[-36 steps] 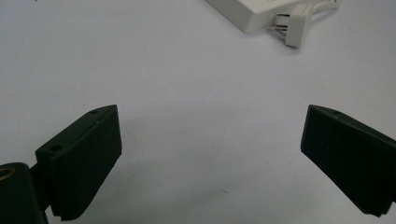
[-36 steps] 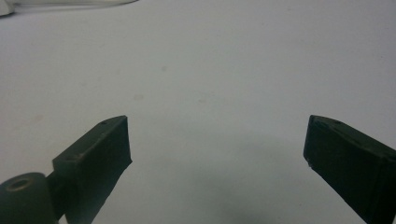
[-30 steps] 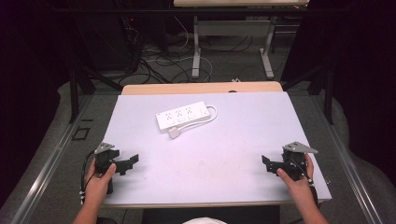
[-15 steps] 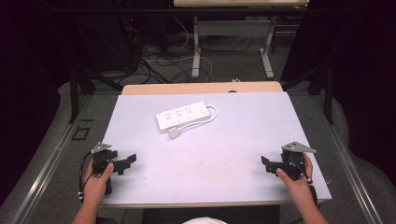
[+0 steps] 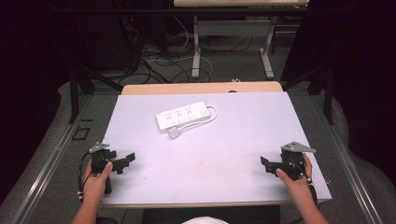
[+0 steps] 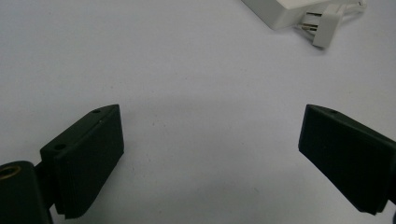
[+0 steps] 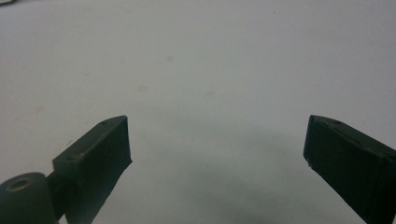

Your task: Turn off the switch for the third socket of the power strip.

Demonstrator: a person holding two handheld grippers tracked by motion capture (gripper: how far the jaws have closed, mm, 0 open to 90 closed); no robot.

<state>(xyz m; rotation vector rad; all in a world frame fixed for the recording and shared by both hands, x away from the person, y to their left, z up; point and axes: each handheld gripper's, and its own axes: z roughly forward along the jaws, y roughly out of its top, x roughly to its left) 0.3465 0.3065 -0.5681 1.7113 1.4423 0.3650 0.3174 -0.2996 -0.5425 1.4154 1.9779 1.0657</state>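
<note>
The power strip (image 5: pixel 182 115) lies near the far edge of the table (image 5: pixel 233 154), left of its middle, well apart from both grippers. It is a white, hard plastic bar with a row of sockets on top. Its cord (image 5: pixel 211 115) loops out past its right end and back along its near side, ending in a plug (image 5: pixel 174 133) that rests just beside the strip's near left end; the left gripper view shows the plug (image 6: pixel 326 19) with its pins toward the strip (image 6: pixel 285 9).

By its look the strip should be stiff and fairly light, with a smooth shell that may slide on the table top. The best hold is probably across its narrow width near the middle, where the jaws can span it. The cord is soft and will trail or drag; the plug is small and rigid, and best taken by its flat sides.

The left gripper (image 5: pixel 125 161) sits at the near left corner, held low in the left hand (image 5: pixel 96 182), aimed toward the strip. Its jaws stand released and wide, nothing between them.

The right gripper (image 5: pixel 266 164) sits near the near right corner in the right hand (image 5: pixel 294 179), pointing left across the table. Its jaws are likewise parted and empty over bare table.
</note>
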